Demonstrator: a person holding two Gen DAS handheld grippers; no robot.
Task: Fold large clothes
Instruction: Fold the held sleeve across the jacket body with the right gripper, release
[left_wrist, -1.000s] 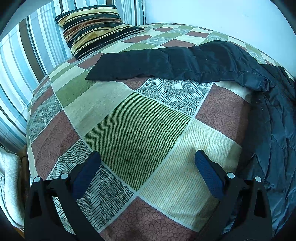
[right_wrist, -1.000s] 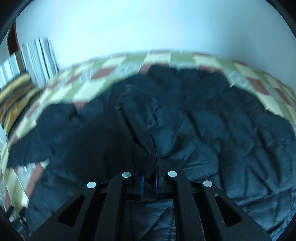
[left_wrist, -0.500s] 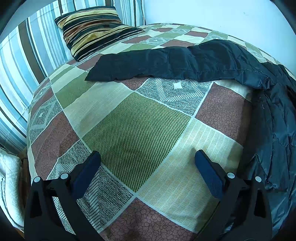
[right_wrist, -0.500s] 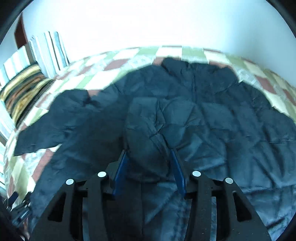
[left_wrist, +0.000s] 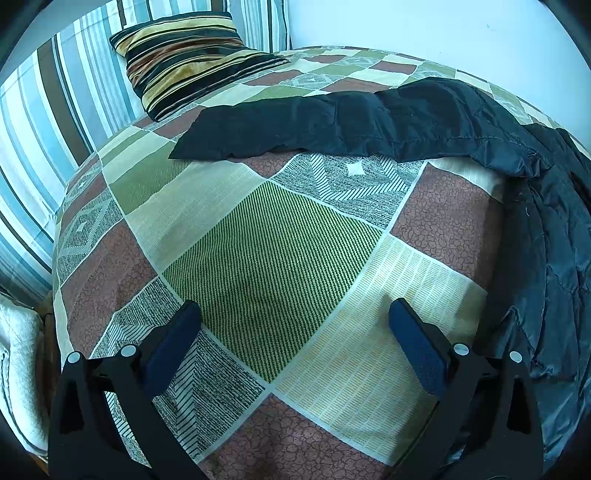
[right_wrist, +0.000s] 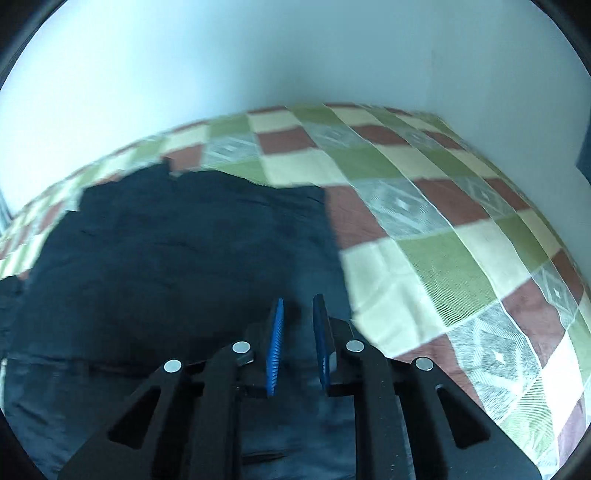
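A dark quilted jacket (left_wrist: 546, 240) lies on the patchwork bed; one sleeve (left_wrist: 369, 122) stretches left across the cover toward the pillow. My left gripper (left_wrist: 294, 306) hangs open, wide apart, over bare bedspread to the left of the jacket, with nothing in it. In the right wrist view the jacket (right_wrist: 166, 251) fills the left half, its straight right edge running up the middle. My right gripper (right_wrist: 299, 300) hovers over the jacket near that edge. Its jaws are closing to a narrow gap, and no fabric is pinched between the blue pads.
The patchwork bedspread (right_wrist: 443, 258) runs up to a white wall at the back. A striped pillow (left_wrist: 184, 62) leans at the far left corner beside striped fabric (left_wrist: 37, 129). A white textile (left_wrist: 14, 350) sits off the bed's left edge.
My right gripper let go of the jacket fold it was pinching, opened, then narrowed again while swinging right to the jacket's right edge. The left gripper has not moved.
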